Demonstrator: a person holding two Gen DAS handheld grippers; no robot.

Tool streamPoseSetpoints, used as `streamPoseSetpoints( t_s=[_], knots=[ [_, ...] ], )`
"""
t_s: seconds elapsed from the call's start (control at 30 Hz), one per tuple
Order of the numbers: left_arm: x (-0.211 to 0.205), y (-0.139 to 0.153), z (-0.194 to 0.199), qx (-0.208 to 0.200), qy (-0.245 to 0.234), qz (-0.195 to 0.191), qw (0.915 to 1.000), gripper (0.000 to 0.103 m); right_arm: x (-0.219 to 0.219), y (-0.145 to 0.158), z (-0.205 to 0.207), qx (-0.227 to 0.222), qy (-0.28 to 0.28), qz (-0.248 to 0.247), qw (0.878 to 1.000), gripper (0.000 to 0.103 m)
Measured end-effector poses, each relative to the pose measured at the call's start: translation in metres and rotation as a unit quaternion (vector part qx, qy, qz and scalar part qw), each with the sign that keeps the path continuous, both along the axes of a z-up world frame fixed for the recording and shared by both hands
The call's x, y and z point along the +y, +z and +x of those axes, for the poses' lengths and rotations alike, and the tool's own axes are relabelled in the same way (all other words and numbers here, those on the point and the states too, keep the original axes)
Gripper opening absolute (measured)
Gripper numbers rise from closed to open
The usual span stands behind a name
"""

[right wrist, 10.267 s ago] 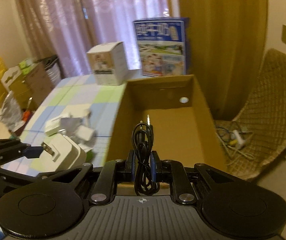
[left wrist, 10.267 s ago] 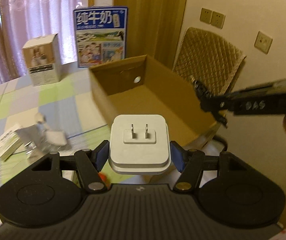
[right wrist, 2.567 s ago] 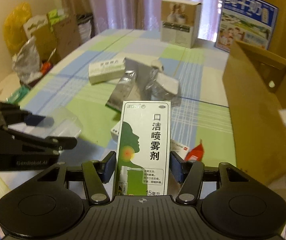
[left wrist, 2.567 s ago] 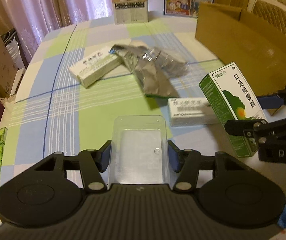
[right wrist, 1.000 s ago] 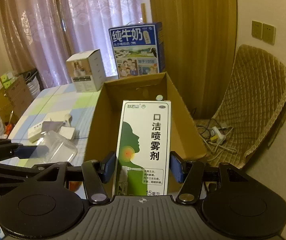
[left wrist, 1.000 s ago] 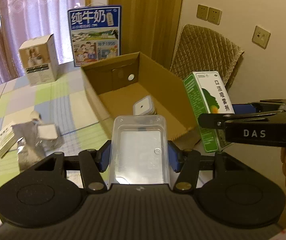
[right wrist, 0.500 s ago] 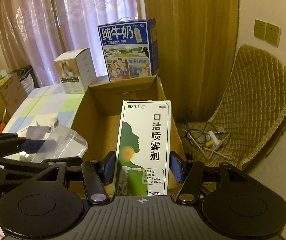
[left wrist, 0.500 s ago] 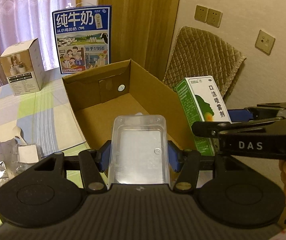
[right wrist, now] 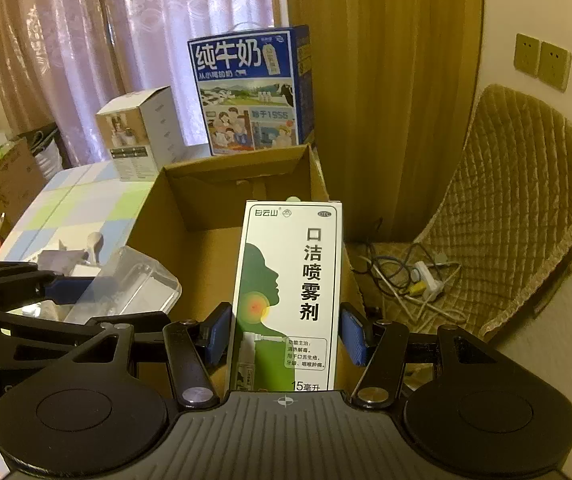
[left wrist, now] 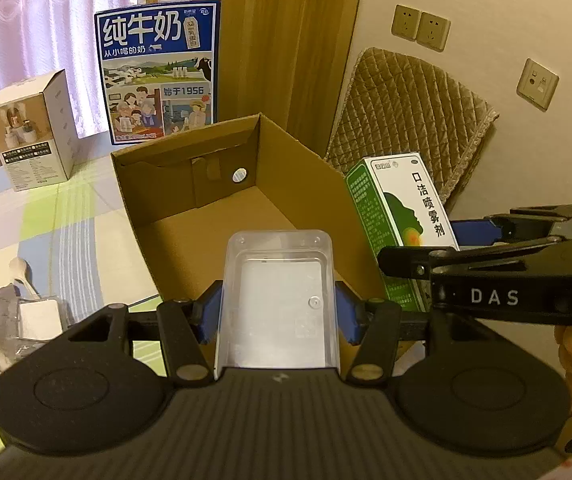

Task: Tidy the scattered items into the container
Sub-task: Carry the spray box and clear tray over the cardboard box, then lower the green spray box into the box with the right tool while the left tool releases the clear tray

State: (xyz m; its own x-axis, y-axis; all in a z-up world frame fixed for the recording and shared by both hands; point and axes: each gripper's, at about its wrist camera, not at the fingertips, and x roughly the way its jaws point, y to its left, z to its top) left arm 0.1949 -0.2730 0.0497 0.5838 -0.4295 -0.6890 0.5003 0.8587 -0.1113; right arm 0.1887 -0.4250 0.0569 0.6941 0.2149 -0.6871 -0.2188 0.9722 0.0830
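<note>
We hold the left tool (left wrist: 277, 314) closed around a clear, rectangular plastic case (left wrist: 275, 300), its blue pads pressing both long sides. The case sits over the near edge of the open brown cardboard box (left wrist: 205, 216), which stands on the checked blue-and-green worktop (left wrist: 57, 236).

Our right tool (right wrist: 286, 338) clamps a tall white-and-green spray carton (right wrist: 290, 292) printed with a head silhouette, held upright between its blue pads. The carton hangs just above the box's near right corner, beside the clear case.

Left of the box, crumpled silver foil packets (left wrist: 1, 320) and a small white spoon (left wrist: 19, 270) lie on the worktop. Behind the box stand a blue milk carton case (left wrist: 159, 72) and a white cube-shaped package (left wrist: 29, 124).
</note>
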Motion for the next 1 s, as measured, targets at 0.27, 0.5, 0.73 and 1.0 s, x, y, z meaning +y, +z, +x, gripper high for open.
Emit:
streamPoseSetpoints(
  t_s=[0.27, 0.5, 0.73, 1.0],
  knots=[
    [0.007, -0.003, -0.002, -0.008, 0.007, 0.015, 0.9998, 0.057, -0.003, -0.003, 0.003, 0.003, -0.001, -0.003, 1.0, 0.054],
    [0.025, 0.002, -0.011, -0.018, 0.019, 0.017, 0.9995, 0.064, 0.003, -0.004, 0.006, 0.005, 0.005, -0.001, 1.0, 0.054],
    [0.042, 0.004, -0.016, -0.015, 0.036, 0.018, 0.9991, 0.069, 0.013, -0.004, 0.011, 0.002, 0.013, 0.002, 1.0, 0.054],
    [0.058, 0.007, -0.024, -0.01, 0.055, 0.005, 0.9984, 0.086, 0.016, -0.001, 0.005, -0.005, 0.008, 0.009, 1.0, 0.069]
  ],
)
